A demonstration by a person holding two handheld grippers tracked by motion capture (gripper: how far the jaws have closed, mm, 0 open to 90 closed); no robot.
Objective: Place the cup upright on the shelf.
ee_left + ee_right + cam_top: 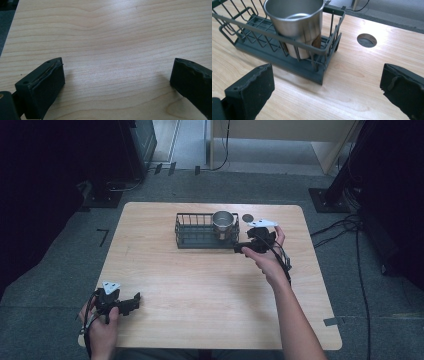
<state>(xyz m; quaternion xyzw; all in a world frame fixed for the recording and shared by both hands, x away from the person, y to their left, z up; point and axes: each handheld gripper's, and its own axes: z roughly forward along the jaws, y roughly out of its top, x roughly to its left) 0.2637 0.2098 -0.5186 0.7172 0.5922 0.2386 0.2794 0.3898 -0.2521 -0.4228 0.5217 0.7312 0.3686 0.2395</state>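
Observation:
A steel cup (pixel 223 223) (pixel 295 23) stands upright in the right end of a dark wire rack (pixel 195 231) (pixel 249 37) at the back middle of the wooden table (pixel 200 285). My right gripper (pixel 239 248) (pixel 327 92) hovers just right of and in front of the rack's right end, open, nothing between its jaws. My left gripper (pixel 136 301) (pixel 117 85) sits low at the table's front left corner, open over bare wood.
A round cable hole (pixel 248 217) (pixel 366 40) lies in the tabletop right of the rack. Cables (pixel 350 227) run over the grey floor to the right. Dark stands (pixel 327 195) flank the table at the back.

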